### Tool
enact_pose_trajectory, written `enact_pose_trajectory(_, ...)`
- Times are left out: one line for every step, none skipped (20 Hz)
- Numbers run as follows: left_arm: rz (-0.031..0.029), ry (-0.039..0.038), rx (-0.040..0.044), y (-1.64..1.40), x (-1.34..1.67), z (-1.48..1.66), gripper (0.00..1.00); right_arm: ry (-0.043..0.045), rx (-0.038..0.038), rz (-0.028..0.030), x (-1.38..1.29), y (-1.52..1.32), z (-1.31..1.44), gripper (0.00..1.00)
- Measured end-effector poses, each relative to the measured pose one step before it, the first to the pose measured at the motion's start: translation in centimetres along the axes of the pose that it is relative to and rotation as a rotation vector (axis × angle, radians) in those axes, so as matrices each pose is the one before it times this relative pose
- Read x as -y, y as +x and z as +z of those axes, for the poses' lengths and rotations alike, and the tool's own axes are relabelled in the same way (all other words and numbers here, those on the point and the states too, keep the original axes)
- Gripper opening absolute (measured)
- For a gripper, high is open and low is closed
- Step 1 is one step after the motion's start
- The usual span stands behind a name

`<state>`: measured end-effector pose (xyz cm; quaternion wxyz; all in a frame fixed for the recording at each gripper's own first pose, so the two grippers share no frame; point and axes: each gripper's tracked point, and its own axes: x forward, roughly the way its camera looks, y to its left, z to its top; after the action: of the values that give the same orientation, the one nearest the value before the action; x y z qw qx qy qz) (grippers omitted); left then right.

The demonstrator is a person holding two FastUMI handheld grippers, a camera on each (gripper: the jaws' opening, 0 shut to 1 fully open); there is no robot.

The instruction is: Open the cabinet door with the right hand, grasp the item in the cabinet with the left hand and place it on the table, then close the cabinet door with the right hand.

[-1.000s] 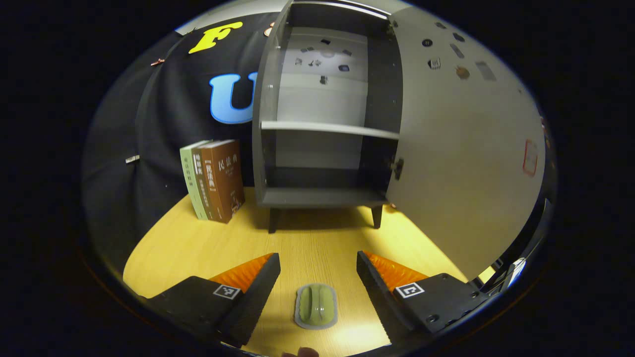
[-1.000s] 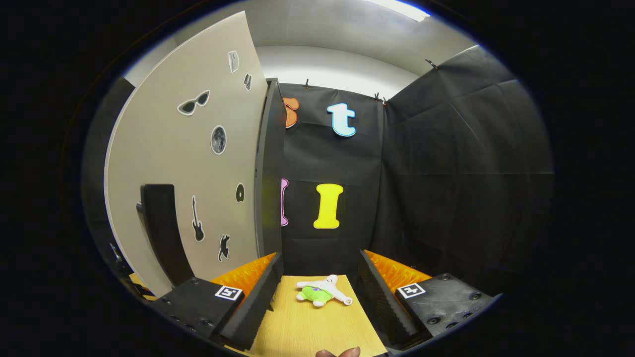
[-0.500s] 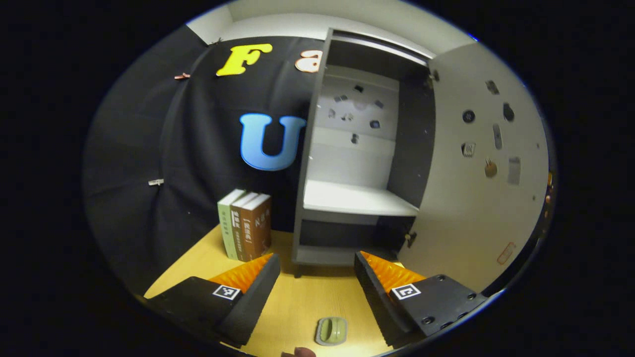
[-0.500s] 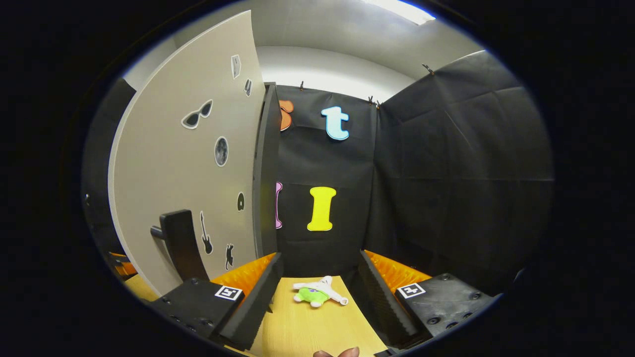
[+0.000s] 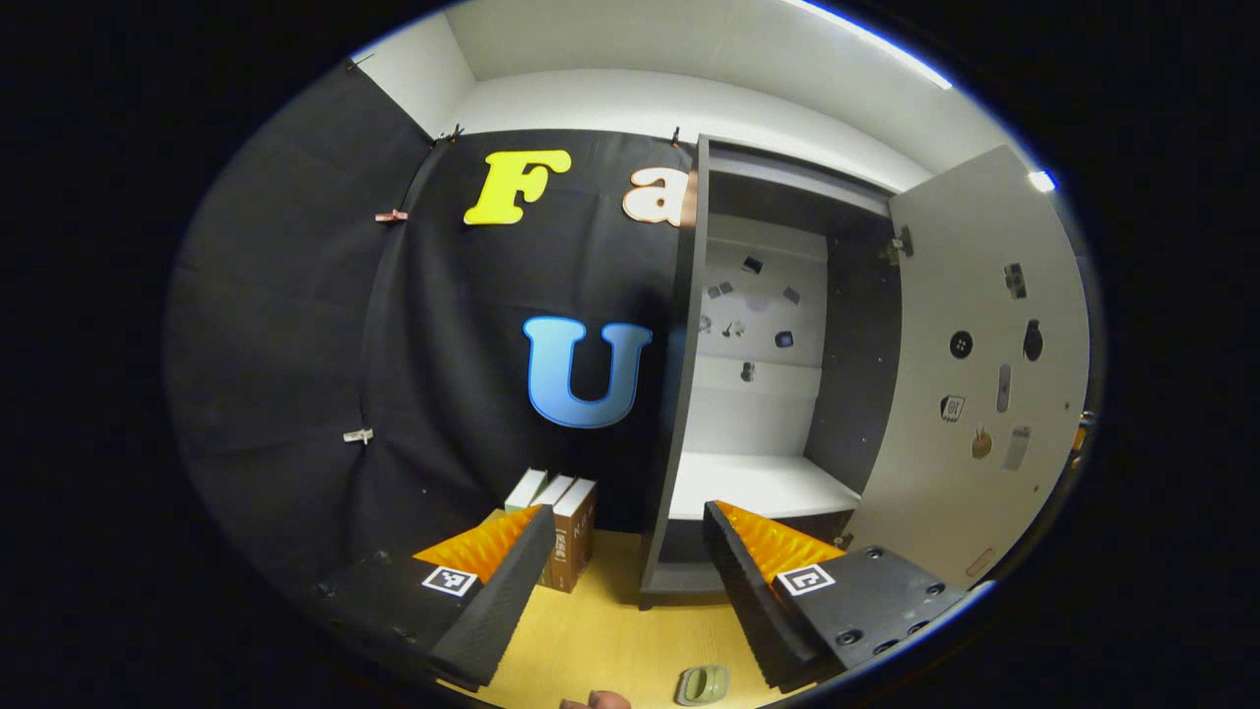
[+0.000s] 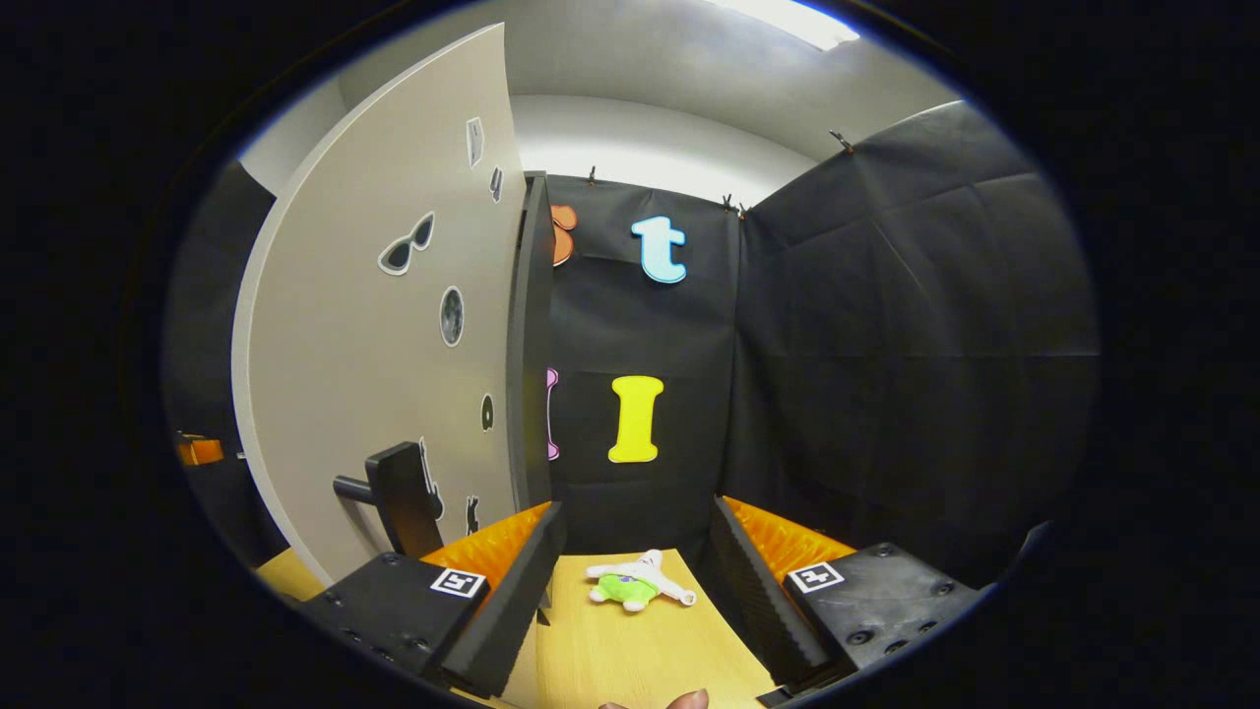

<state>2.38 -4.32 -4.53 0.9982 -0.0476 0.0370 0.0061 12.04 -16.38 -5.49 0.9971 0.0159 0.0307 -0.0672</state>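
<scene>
Item (image 5: 703,684) lay flat on counter (image 5: 600,640) near its front edge, long axis unclear; cabinet door (image 6: 374,345) stood open. Left tool (image 5: 623,571) & right tool (image 6: 635,566) both open, empty.

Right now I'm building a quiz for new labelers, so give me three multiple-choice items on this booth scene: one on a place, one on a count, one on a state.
1. Where does the small green item lie?
A. on the cabinet's white shelf
B. on the wooden table in front of the cabinet
C. on top of the books

2. How many books stand left of the cabinet?
A. one
B. three
C. five

3. What state is the cabinet door in?
A. swung open
B. fully shut
C. taken off and lying flat

Answers:
1 B, since in the left gripper view it rests on the table, near the left gripper.
2 B, since three upright spines show side by side.
3 A, since the white shelf inside is exposed and the door stands out from the cabinet on its hinges.
</scene>
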Motion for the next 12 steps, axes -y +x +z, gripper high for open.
enact_pose_trajectory(0.00621, 0.01275, 0.00322, -0.105, -0.396, 0.583, 0.92, -0.00442, -0.00094, -0.00598, 0.021, -0.211, -0.024, 0.95)
enact_pose_trajectory(0.00195, 0.00745, 0.00525, -0.017, -0.263, 0.472, 0.92, -0.00412, -0.00275, -0.00536, -0.044, -0.07, 0.051, 0.95)
enact_pose_trajectory(-0.00096, 0.00569, 0.00338, -0.043, -0.102, 0.144, 0.95, -0.00041, -0.00204, -0.00685, -0.029, -0.133, -0.006, 0.95)
enact_pose_trajectory(-0.00592, 0.0016, 0.00225, -0.073, -0.014, 0.091, 0.92, 0.00606, -0.00299, -0.00897, -0.07, -0.262, -0.135, 0.95)
enact_pose_trajectory(-0.00855, 0.00354, -0.0023, -0.001, -0.052, -0.111, 0.94, 0.01212, -0.0011, -0.00628, -0.128, -0.167, -0.063, 0.95)
enact_pose_trajectory(-0.00422, 0.00492, -0.00713, -0.14, -0.158, -0.158, 0.94, 0.01797, -0.0037, -0.00419, -0.383, -0.002, -0.204, 0.95)
enact_pose_trajectory(-0.00449, 0.0072, -0.00649, -0.001, -0.173, -0.296, 0.94, 0.01849, -0.00274, -0.0017, -0.515, -0.097, -0.244, 0.99)
enact_pose_trajectory(-0.00518, 0.00667, -0.00497, 0.003, -0.115, -0.199, 0.93, 0.00457, -0.00194, 0.00202, -0.667, -0.296, -0.153, 0.91)
enact_pose_trajectory(-0.00296, 0.00245, -0.00405, -0.174, -0.205, -0.165, 0.93, -0.00705, -0.00202, 0.00271, -0.699, -0.516, -0.092, 0.95)
enact_pose_trajectory(-0.00496, -0.00164, -0.00295, -0.109, -0.128, -0.022, 0.95, -0.00561, -0.00189, 0.00213, -0.771, -0.664, 0.046, 0.95)
enact_pose_trajectory(-0.01048, -0.00274, 0.00037, -0.108, -0.057, -0.047, 0.93, -0.00044, -0.00111, 0.00463, -0.843, -0.539, -0.034, 0.95)
enact_pose_trajectory(-0.00922, -0.00237, 0.00217, -0.123, -0.053, 0.003, 0.95, 0.00238, -0.00007, 0.00545, -0.956, -0.442, -0.029, 0.95)
